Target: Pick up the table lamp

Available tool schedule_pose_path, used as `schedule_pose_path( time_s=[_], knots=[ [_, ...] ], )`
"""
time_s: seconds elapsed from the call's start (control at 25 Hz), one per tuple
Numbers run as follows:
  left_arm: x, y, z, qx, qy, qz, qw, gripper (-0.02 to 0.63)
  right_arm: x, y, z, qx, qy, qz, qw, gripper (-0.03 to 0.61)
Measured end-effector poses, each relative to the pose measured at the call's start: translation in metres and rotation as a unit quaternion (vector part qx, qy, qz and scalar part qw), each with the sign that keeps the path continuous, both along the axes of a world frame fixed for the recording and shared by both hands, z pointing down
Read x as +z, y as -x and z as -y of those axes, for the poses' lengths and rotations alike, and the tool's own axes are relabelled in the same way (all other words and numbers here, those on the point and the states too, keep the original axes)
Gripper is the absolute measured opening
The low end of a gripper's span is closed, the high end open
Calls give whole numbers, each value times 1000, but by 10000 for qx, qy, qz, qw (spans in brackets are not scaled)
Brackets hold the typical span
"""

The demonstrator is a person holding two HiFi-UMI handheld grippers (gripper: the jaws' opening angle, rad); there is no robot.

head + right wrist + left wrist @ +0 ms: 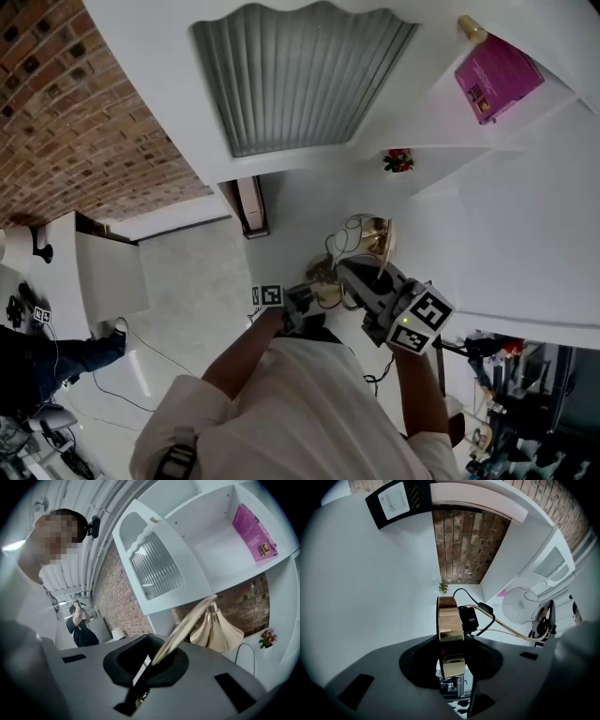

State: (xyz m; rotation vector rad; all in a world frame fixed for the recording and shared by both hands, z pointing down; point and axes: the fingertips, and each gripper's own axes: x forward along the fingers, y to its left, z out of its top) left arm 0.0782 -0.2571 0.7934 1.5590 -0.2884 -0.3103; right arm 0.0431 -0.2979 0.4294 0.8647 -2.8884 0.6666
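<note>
Left claw [452, 665] and right claw [147, 667] each clamp the gold table lamp [364, 238]; pink box [495, 75] print unreadable.

In the head view my left gripper [314, 300] and right gripper [361, 281] cover much of the table lamp's [380, 242] gold frame. Print on the pink box [497, 75] is too small for me to read.

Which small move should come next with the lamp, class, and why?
Probably raise both grippers together, slowly and evenly. The left gripper is shut on the table lamp at its gold base, the right gripper on its curved stem; a black cable trails off and could snag.
</note>
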Motion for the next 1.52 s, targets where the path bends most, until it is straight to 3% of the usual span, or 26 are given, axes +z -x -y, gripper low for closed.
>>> schedule_pose_path(
  time_s=[0.72,0.84,0.96,1.12,1.32,1.48,1.52],
  knots=[
    [-25,-5,-50,294,-101,-103,9995,141,-27,-2,-58,65,-263,-88,9996,12],
    [-30,-12,-63,344,-198,-75,9992,143,-31,-10,-73,4,-292,-39,9996,12],
    [-44,-19,-74,330,-414,-309,9981,143,-33,-18,-89,-96,-326,-38,9994,12],
    [-33,-23,-98,208,-228,-35,9995,141,-35,-29,-116,-253,-361,-104,9990,12],
    [-38,-36,-130,58,-242,-34,9997,141,-39,-42,-154,-390,-446,-100,9982,12],
    [-38,-38,-154,132,-512,338,9980,143,-44,-50,-179,-502,-455,-61,9977,12],
    [-41,-41,-160,128,-496,274,9983,144,-46,-53,-185,-524,-452,-56,9976,12]
  ],
)
